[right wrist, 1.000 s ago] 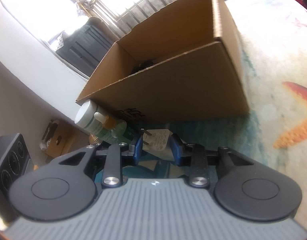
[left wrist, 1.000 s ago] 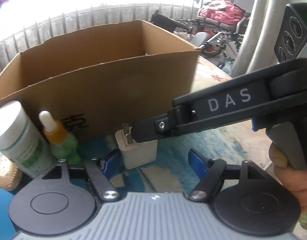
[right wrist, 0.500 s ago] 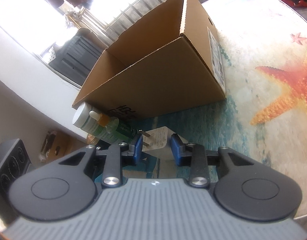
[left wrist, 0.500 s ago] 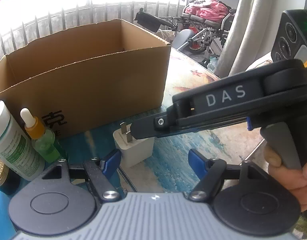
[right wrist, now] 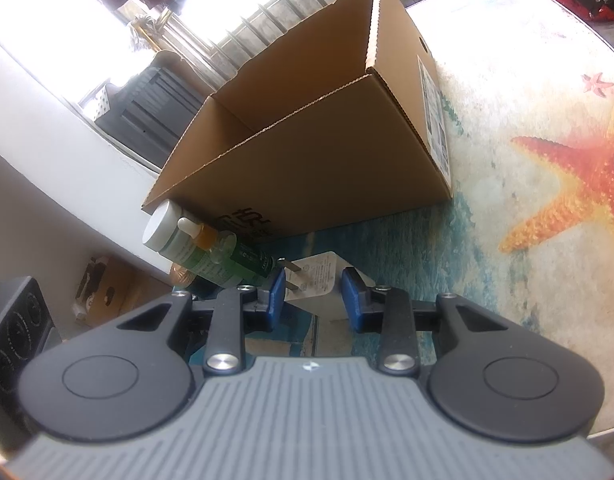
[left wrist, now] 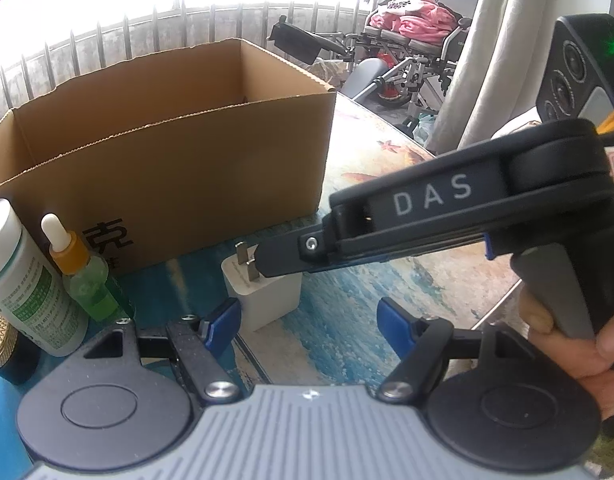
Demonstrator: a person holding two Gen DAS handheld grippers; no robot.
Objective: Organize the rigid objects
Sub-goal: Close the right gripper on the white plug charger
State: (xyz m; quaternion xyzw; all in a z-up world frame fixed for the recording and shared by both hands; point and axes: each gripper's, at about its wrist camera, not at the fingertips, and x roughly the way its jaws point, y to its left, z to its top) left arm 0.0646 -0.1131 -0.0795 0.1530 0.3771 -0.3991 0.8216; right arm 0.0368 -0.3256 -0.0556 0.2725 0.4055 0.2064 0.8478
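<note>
Two grippers worked at the near edge of the table [left wrist: 387,152]: the left gripper [left wrist: 309,322] hung with its jaws spread and nothing between them, likely kept free as a spare, while the right gripper [right wrist: 313,300] had its blue pads pinching the white plug-in charger [right wrist: 319,280] across its body, prongs toward the bottles, a grip that suits lifting it. Just beyond the charger, a white jar [left wrist: 25,280] and a green dropper bottle [left wrist: 85,276] stood against the front wall of the open cardboard box [left wrist: 179,168], probably awaiting their turn to go in.
</note>
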